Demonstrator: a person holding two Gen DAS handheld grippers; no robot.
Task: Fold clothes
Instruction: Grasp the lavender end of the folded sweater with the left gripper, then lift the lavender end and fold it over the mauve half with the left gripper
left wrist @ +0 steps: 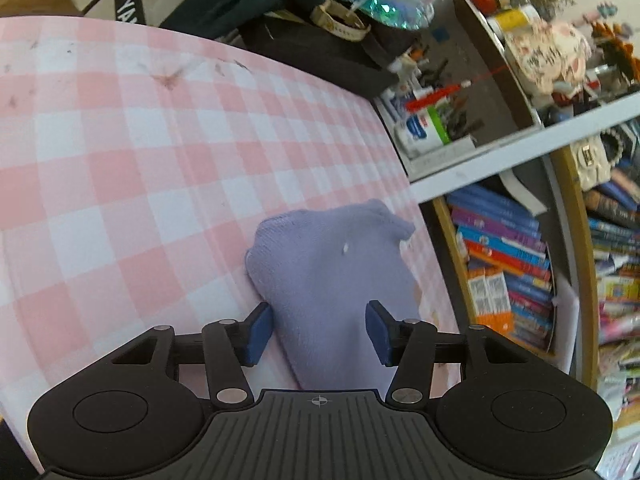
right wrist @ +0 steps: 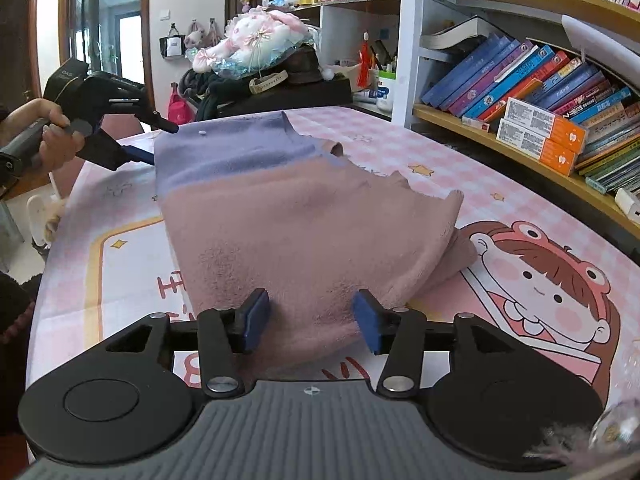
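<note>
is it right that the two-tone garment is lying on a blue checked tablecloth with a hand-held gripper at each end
Not quite: the tablecloth is pink and white checked, not blue, as the left wrist view shows plainly. The rest holds: the left hand-held gripper is at the lavender end of the garment, and the right hand-held gripper is at its pink end.
</note>
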